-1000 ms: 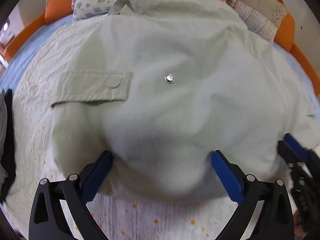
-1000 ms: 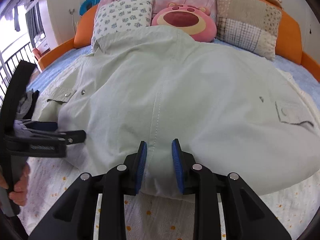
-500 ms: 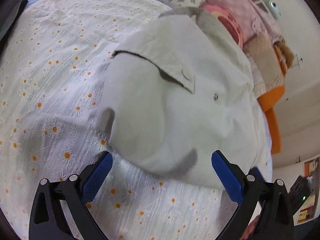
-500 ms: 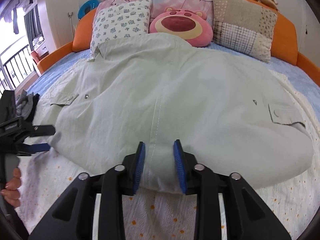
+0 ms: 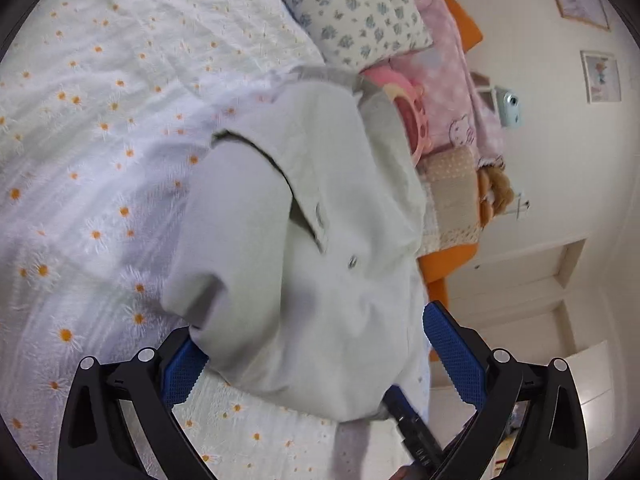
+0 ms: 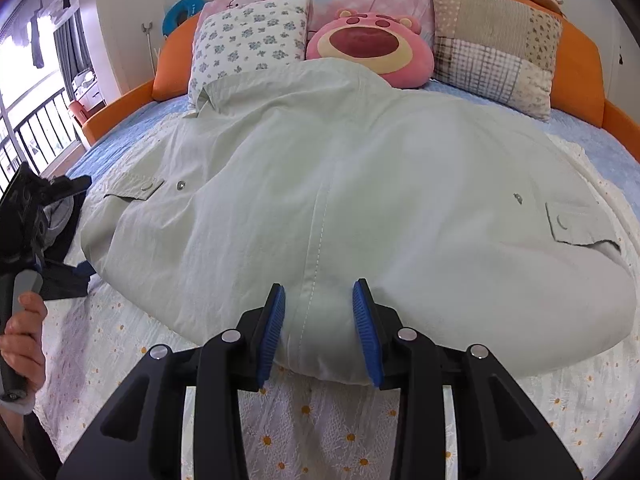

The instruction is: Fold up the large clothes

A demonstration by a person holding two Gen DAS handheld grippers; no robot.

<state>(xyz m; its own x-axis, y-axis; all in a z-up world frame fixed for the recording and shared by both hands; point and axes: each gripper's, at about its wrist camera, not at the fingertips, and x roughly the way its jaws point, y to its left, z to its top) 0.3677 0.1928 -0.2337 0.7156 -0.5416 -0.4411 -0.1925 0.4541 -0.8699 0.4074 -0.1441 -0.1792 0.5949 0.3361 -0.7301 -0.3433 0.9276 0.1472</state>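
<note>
The left hand-held gripper (image 5: 312, 356) has swung round to the jacket's (image 6: 340, 200) side edge, its jaws wide apart around the cloth without pinching. The right hand-held gripper (image 6: 318, 326) has loosened at the hem and now stands apart. One jacket lies spread on the bed (image 6: 320, 420); four pillows (image 6: 248, 36) lie behind. A side fold seems next.

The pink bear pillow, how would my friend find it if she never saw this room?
Look at the orange headboard at the far end of the bed. Pillows lean in a row against it, and the bear pillow sits in the middle, between the flowered pillow and the patchwork pillow, just past the pale green shirt's collar. It is the only round one with a face, pink with a big dark red nose.
</note>
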